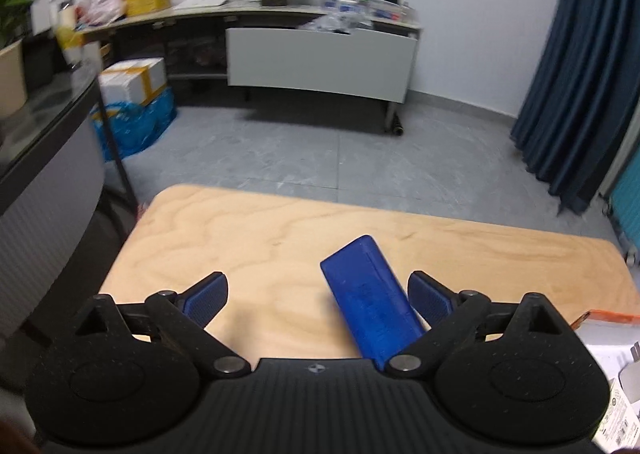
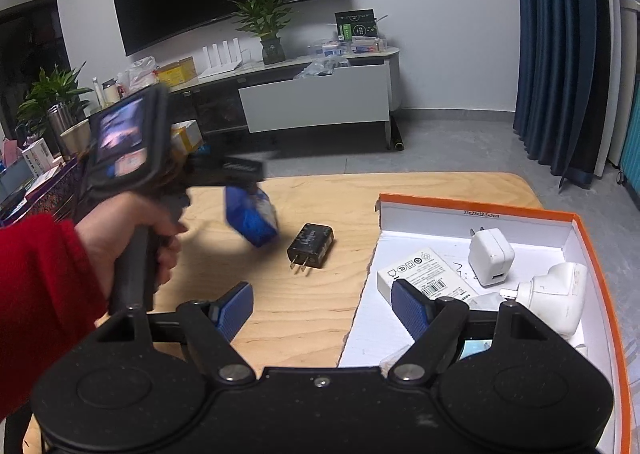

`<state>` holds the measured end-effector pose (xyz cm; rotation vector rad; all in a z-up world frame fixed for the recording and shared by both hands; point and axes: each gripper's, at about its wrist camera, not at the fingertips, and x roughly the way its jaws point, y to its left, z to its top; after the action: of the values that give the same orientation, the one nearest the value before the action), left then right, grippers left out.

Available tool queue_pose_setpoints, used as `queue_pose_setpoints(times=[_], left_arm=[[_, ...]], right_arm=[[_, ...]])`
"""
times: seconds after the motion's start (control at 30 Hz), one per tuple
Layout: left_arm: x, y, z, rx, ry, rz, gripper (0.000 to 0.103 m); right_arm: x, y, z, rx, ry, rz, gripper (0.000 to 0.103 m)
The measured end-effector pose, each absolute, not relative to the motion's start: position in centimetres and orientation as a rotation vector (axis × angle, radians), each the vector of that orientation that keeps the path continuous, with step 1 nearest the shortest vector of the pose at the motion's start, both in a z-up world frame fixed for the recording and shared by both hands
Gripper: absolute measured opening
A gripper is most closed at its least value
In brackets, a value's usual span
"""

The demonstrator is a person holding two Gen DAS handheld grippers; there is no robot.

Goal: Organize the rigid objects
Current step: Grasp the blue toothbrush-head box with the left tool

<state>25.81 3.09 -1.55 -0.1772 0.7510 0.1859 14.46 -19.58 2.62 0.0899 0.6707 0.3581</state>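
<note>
Two sets of jaws stand wide apart: the right gripper [image 2: 322, 308] grips nothing at lower centre, while the blue case [image 1: 370, 302] merely leans against one pad of the left gripper [image 1: 318, 292]. Unpinched, it could slide off onto the wooden table [image 2: 320, 314], near the black charger [image 2: 311, 246], short of the orange-rimmed box [image 2: 600, 266].

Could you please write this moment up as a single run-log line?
left gripper: open, blue case beside one pad, grip unclear | right gripper: open, empty | black charger: on table | orange-rimmed box: holds white chargers
</note>
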Motion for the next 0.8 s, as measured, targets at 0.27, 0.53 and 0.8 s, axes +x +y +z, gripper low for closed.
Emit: queue_pose_setpoints(times=[0.27,0.53,0.8], left_arm=[[23.0,5.9,-1.7,-0.256,0.747,0.212,0.102],[25.0,2.4,-2.7,-0.171,0.772,0.155,0.103],[25.4,2.7,-4.3,-0.077,0.813,0.158,0.086]], right_arm=[[14.7,-17.9,2.4,0.082,0.681,0.401,0.09],[16.8,-16.4,2.0,0.046,0.71,0.377,0.09],[21.3,-14.6,0.7,0.071,0.767,0.34,0.09]])
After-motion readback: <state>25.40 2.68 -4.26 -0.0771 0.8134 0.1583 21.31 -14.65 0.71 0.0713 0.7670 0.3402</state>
